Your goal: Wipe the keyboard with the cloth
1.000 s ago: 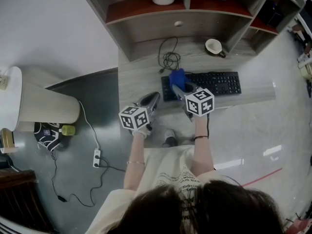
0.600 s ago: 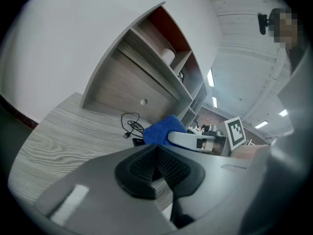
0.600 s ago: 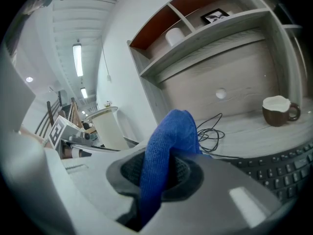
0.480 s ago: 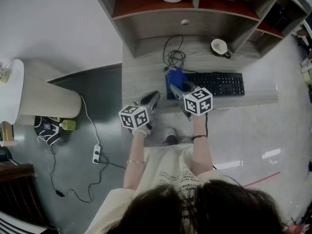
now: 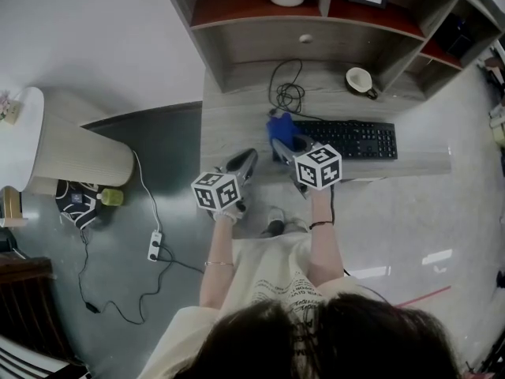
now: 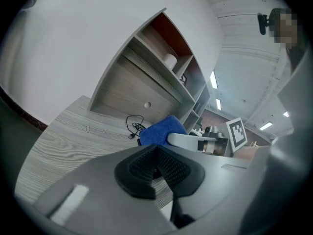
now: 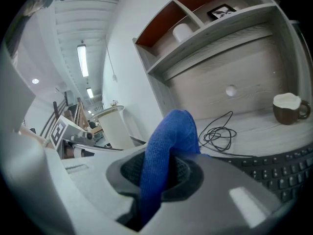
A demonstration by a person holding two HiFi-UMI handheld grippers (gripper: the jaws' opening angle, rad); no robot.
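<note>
Head view puts the blue cloth point(image 5: 281, 129) at the far left end of the black keyboard point(image 5: 355, 139), bunched up and partly hanging past that end over the bare desk point(image 5: 237, 125). A second ago it sat a little further in over the keys, so the stroke has run leftward to the board's end. The rest of the keys, out to the right, lie uncovered and probably still need a pass.

The right gripper point(image 5: 290, 144) has its jaws clamped on the cloth: in the right gripper view a blue fold stands up between the pads, with the keyboard's rows just beyond on the right. The left gripper point(image 5: 249, 158) rests low over the desk's front edge, just left of the keyboard and clear of it, much as before; its pads meet with nothing between them.

Behind the keyboard a coiled cable point(image 5: 288, 95) lies on the desk, and a cup point(image 5: 360, 79) stands further right under the shelves.
</note>
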